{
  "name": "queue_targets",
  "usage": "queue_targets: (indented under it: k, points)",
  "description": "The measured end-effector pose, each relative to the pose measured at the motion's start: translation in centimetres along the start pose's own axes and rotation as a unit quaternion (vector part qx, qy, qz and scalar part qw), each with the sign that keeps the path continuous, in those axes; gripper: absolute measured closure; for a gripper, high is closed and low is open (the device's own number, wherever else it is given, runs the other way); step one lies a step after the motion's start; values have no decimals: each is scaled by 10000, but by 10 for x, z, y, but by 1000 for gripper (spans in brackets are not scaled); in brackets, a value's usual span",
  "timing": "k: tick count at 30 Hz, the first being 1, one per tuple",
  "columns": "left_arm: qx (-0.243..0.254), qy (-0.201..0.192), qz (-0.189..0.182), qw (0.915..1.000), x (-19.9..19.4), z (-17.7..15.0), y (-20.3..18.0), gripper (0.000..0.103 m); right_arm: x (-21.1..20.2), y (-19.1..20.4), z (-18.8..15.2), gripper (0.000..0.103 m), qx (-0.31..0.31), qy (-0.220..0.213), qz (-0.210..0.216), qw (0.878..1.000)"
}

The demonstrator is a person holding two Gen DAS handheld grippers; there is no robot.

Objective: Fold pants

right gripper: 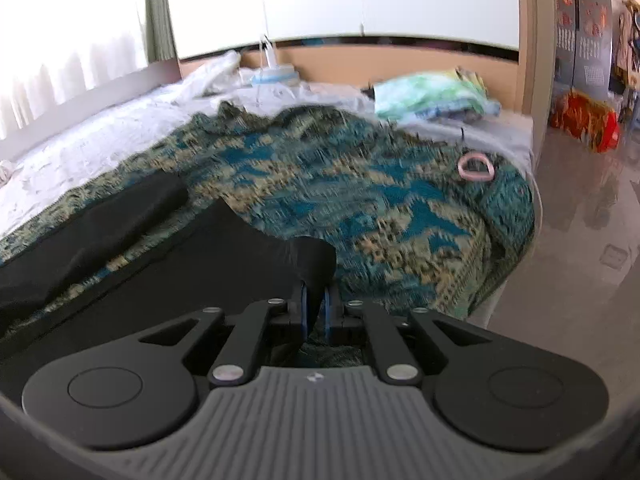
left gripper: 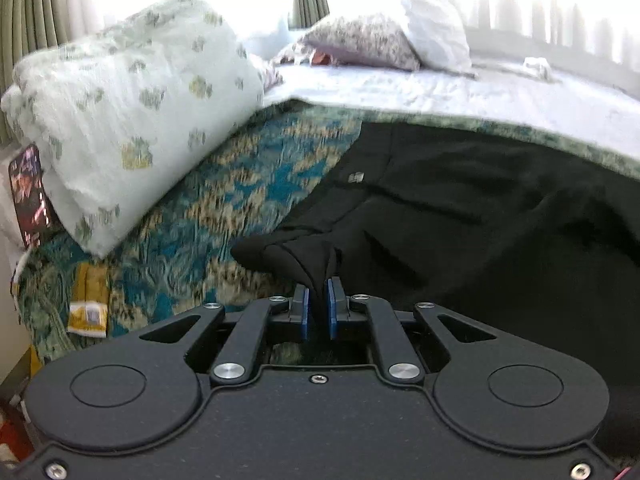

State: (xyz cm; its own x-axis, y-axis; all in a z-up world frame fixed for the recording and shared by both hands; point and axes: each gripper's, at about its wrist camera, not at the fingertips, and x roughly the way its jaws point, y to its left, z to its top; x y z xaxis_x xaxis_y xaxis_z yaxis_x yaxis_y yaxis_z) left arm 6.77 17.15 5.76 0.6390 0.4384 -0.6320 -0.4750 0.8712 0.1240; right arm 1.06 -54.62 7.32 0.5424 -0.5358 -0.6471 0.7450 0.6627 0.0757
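Black pants (left gripper: 460,200) between both hand-held grippers' pads.

A bed (right gripper: 400,216) under bright curtained windows (left gripper: 520,0), glossy floor (right gripper: 580,240) alongside.

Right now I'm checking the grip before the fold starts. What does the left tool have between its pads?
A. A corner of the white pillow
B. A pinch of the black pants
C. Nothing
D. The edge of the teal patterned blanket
B: the left tool is shut on a bunched fold of the black pants.
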Motion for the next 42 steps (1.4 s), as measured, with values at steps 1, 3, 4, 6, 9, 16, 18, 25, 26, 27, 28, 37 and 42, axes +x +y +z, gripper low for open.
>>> queue_targets:
  k: [1, 3, 4, 6, 9, 16, 18, 25, 26, 27, 28, 37, 42]
  points:
    - [-2, 85, 9, 10000, 5, -3, 0, 92, 4, -3, -2, 91, 65, 89, 13, 9999]
    - [89, 198, 70, 9997, 14, -11, -2, 92, 14, -7, -6, 91, 160, 268, -7, 9995]
    - [174, 221, 116, 9995, 18, -13, -4, 92, 17, -7, -9, 91, 155, 314, -35, 9994]
    - [339, 257, 211, 9989, 23, -19, -10, 90, 20, -4, -13, 90, 13, 288, -92, 9995]
    - [433, 278, 285, 9983, 24, -19, -13, 84, 18, 3, -13, 81, -270, 249, -191, 9991]
    - [692, -37, 522, 9962, 2, -1, -12, 37, -2, 3, 7, 43, -406, 20, -476, 9980]
    - [748, -68, 449, 9962, -6, 9, -13, 23, -11, 6, 17, 39, -434, -85, -425, 9981]
    - [314, 20, -340, 9989, -22, 56, -30, 11, -30, 42, 44, 27, -482, -260, 42, 9985]
    - [274, 47, -383, 9989, -22, 63, -35, 12, -31, 49, 46, 26, -492, -253, 117, 9984]
    - [231, 72, -431, 9988, -21, 71, -41, 12, -31, 58, 49, 25, -494, -239, 214, 9983]
    - [195, 94, -494, 9985, -20, 79, -46, 11, -31, 66, 51, 24, -497, -227, 311, 9980]
    - [-352, 456, -761, 9954, 17, 140, -83, 9, -17, 137, 81, 14, -306, -4, 1050, 9940]
    - [-670, 728, -589, 9934, 65, 161, -99, 2, 14, 179, 98, 12, -144, 295, 1154, 9928]
